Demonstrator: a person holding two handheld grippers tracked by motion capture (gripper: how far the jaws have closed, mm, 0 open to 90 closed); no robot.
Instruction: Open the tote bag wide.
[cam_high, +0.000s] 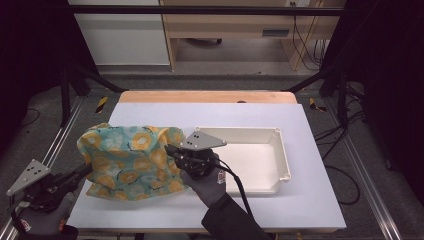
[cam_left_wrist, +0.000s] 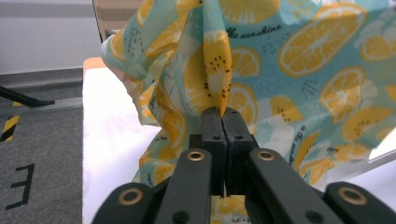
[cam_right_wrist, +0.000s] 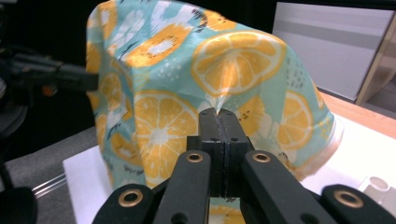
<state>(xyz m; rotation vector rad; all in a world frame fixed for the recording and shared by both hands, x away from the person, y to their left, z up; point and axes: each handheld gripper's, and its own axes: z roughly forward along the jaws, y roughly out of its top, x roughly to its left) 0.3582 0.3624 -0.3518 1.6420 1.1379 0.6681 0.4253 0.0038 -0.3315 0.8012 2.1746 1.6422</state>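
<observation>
A teal cloth printed with orange lemon slices stands puffed up on the left half of the white table top. My left gripper comes in from the lower left and is shut on the cloth's left edge. In the left gripper view its jaws pinch a fold of the cloth. My right gripper, held in a gloved hand, is shut on the cloth's right side. A small peak of the cloth is pinched between its jaws in the right gripper view, where the left gripper shows farther off.
A white rectangular tray sits right of the cloth, just behind my right hand. A wooden strip runs along the table's far edge. Black frame bars and cables stand around the table.
</observation>
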